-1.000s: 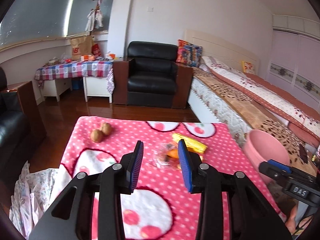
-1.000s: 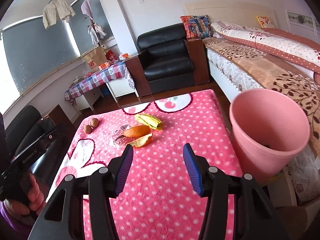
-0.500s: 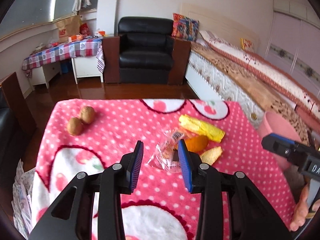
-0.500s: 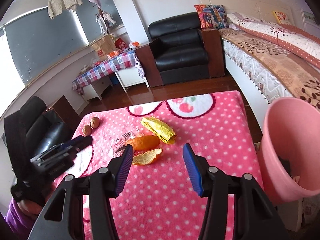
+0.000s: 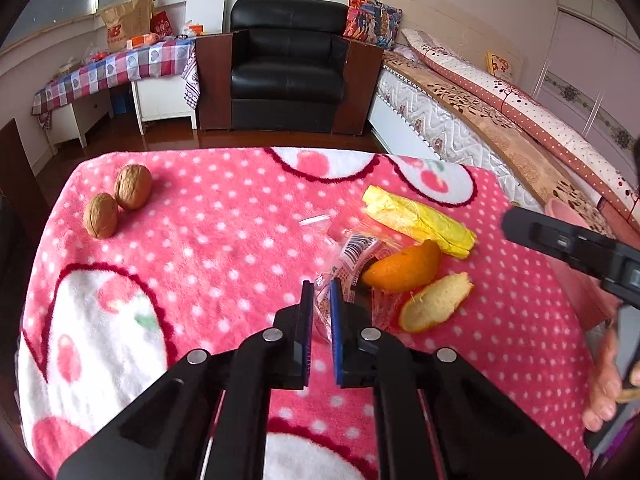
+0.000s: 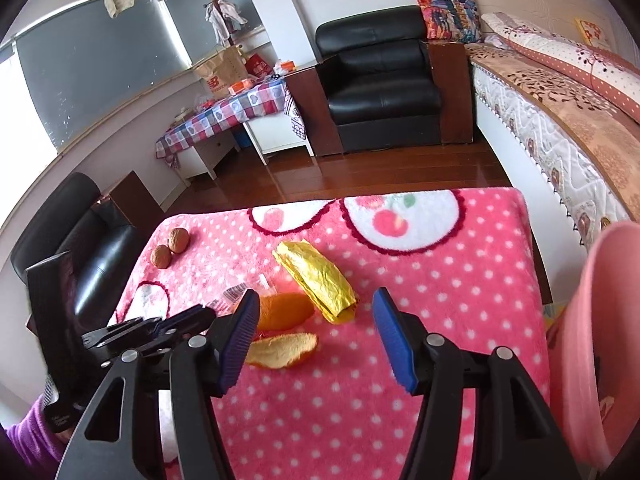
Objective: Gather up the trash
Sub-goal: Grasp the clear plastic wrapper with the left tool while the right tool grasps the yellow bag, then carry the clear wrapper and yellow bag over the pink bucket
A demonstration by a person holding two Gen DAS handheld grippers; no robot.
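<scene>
A: What has the left gripper [image 5: 321,294] got?
B: Its jaws have just been closing, and they now pinch the near edge of the clear plastic wrapper [image 5: 352,256], which lies crumpled on the pink dotted blanket [image 5: 224,240].
A: What lies round that wrapper?
B: An orange peel [image 5: 404,268] touches its right side, a paler peel piece [image 5: 436,308] lies just right of and nearer than that, and a yellow wrapper [image 5: 420,220] lies beyond the orange peel. Two walnuts [image 5: 116,204] sit well apart to the wrapper's left.
A: And the right gripper [image 6: 316,336]?
B: Its jaws have just been opening and stand wide, empty, above the blanket with the two peels and the yellow wrapper just ahead. A pink bin [image 6: 592,340] stands at the blanket's right edge, far from the clear wrapper.
</scene>
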